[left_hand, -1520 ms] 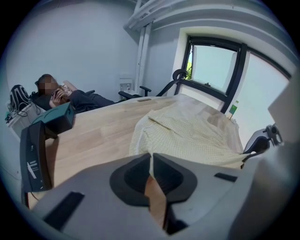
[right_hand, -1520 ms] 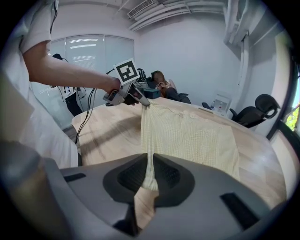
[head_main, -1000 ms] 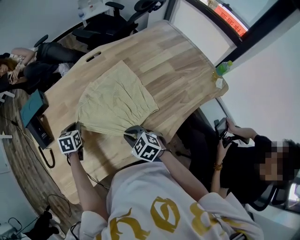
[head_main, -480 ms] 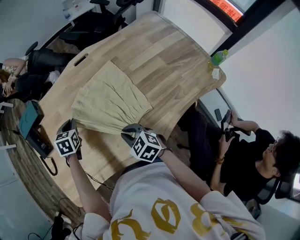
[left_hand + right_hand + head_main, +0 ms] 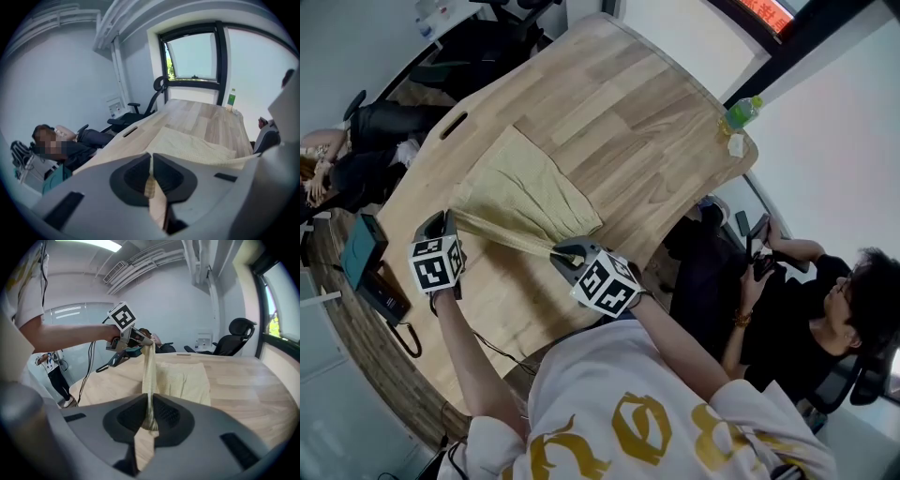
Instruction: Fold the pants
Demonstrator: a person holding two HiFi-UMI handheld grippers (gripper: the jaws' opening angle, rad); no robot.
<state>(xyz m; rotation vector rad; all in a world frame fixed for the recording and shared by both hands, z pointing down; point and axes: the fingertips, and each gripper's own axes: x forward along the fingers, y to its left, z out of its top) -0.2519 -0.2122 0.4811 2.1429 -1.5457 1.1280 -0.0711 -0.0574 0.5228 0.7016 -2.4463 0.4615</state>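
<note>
The left gripper (image 5: 450,221) and the right gripper (image 5: 562,251) each pinch 1 near corner of the pants (image 5: 525,187), holding that edge up while the rest lies on the table (image 5: 656,131).

Head view: high above, steeply down on the table (image 5: 628,122). Left gripper view: low, close, facing the window (image 5: 192,56). Right gripper view: low, facing the left gripper (image 5: 149,342). All share table and pants (image 5: 525,192).
</note>
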